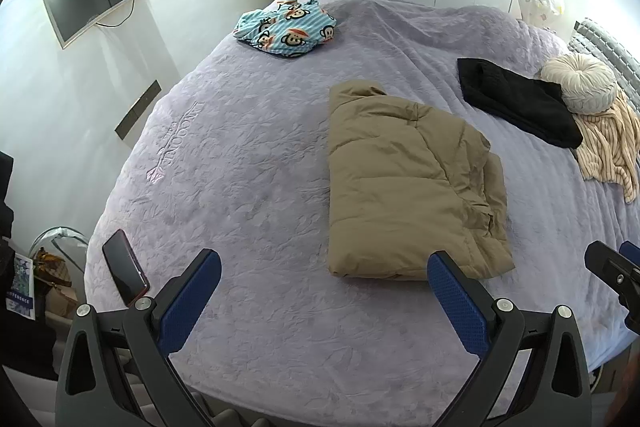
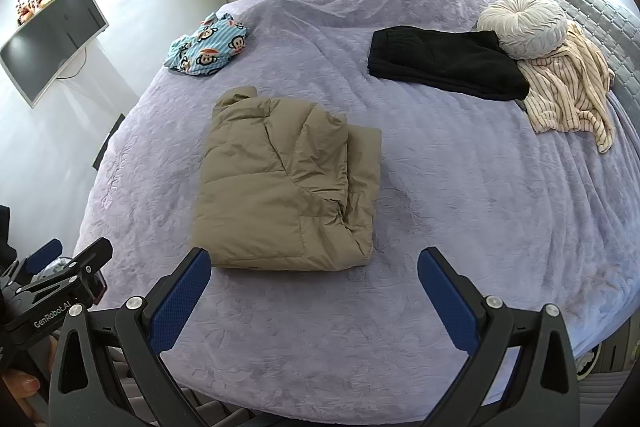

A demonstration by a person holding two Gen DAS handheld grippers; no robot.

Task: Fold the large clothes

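Both tools, left (image 1: pixel 324 269) and right (image 2: pixel 314 267), hang spread over the lavender bed (image 2: pixel 460 187) bearing a folded tan jacket (image 2: pixel 284 183).

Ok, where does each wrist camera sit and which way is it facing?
Left wrist: on the left hand-held gripper, open, above the bed's near edge, facing the tan jacket; the right hand-held gripper shows at right.
Right wrist: on the right hand-held gripper, open, facing across the bed; the left one shows at lower left.
Shared: tan jacket, black garment, monkey-print garment.
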